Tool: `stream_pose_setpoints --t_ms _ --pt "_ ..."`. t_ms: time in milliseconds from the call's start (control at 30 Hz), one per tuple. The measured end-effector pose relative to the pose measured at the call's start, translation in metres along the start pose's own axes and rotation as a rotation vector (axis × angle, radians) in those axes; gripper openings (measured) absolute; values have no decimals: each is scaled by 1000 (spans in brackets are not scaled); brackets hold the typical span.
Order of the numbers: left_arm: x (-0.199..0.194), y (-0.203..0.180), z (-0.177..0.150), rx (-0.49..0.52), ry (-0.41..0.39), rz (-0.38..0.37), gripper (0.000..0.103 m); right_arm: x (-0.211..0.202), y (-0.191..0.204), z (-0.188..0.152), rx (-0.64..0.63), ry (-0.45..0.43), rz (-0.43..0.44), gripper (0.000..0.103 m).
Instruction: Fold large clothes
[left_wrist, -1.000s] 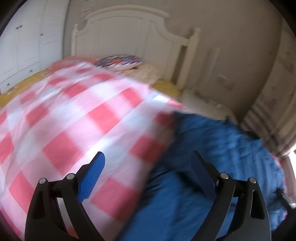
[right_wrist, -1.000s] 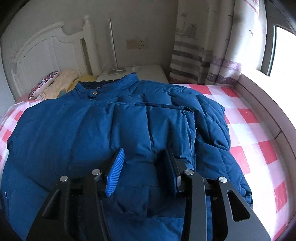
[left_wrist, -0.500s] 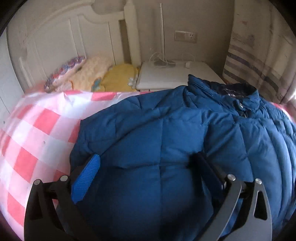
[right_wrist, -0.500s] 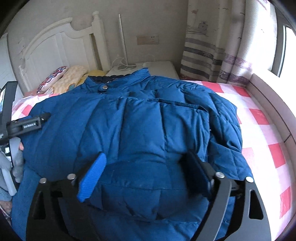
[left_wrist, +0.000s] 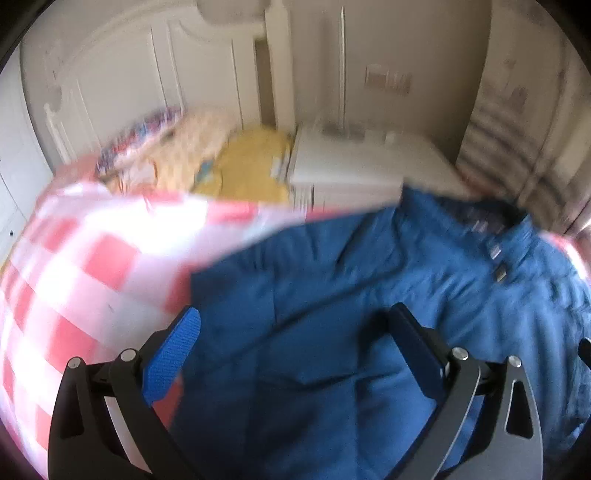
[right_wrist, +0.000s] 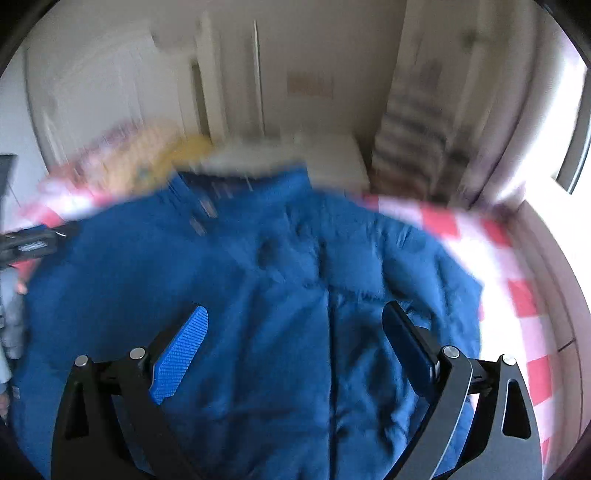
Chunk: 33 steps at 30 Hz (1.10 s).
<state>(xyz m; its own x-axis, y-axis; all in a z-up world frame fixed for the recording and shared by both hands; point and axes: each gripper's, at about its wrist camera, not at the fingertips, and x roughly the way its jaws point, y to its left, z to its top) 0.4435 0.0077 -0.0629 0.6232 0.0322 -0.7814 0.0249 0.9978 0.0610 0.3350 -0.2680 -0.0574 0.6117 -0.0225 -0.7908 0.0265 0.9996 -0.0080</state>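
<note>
Both the left gripper (left_wrist: 295, 328) and the right gripper (right_wrist: 295, 325) hang wide open, holding nothing; the right one's jaws just opened. Under them, the blue jacket (right_wrist: 266, 280) lies on the checked bedspread (left_wrist: 85, 258). It is puffy, so a fold could pop open again.

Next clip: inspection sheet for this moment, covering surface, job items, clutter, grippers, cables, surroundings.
Surface: bed with red-and-white checked cover.
Job's things: blue padded jacket spread flat, collar toward the headboard.
Clutter: pillows at the bed's head.
Grippers: left gripper open above the jacket; right gripper open, jaws just widened, nothing clamped.
Cables: nothing clearly seen; frames blurred.
Surroundings: white headboard, white nightstand, striped curtain.
</note>
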Motion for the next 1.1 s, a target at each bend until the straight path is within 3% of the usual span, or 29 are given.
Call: stream_pose_setpoints --t_ms 100,200,267,333,367,433,500,600,700,800,900,967,1000,1067,1100 --pt "2 -3 -11 38 -51 22 101 5 -2 -3 4 -12 17 93" --pt "-6 1 -3 27 -17 -2 101 -7 -11 6 21 -20 38 92" --pt "-18 7 5 -5 -44 -31 101 -12 -24 17 44 -54 18 92" --pt "-25 8 11 -7 -78 -14 101 -13 -44 29 81 -76 -23 93" --pt "-24 7 13 4 -83 6 101 -7 -55 33 103 -68 -38 94" --pt "-4 7 11 20 -21 26 101 16 -74 36 152 10 -51 94" --pt "18 8 6 17 32 7 101 43 -92 30 221 97 8 95" --pt "17 14 1 2 1 -17 101 33 -97 24 247 66 34 95" --pt "-1 22 0 -46 6 -15 101 -5 -88 16 232 -40 -23 95" --pt "-45 24 -15 -53 -72 -71 101 -69 -58 -4 126 -221 -5 99" --pt "-76 10 -38 13 -113 -86 101 -95 -24 -31 20 -304 55 99" --pt "-77 -7 -54 80 -83 -93 101 -80 -6 -41 -30 -202 97 99" --pt "-72 -17 -62 121 -63 -75 101 -64 3 -46 -54 -103 96 99" --pt "-56 -31 -76 181 -7 -18 101 -38 14 -54 -70 25 49 99" --pt "-52 -36 -83 201 -8 5 101 -35 20 -59 -86 15 15 99"
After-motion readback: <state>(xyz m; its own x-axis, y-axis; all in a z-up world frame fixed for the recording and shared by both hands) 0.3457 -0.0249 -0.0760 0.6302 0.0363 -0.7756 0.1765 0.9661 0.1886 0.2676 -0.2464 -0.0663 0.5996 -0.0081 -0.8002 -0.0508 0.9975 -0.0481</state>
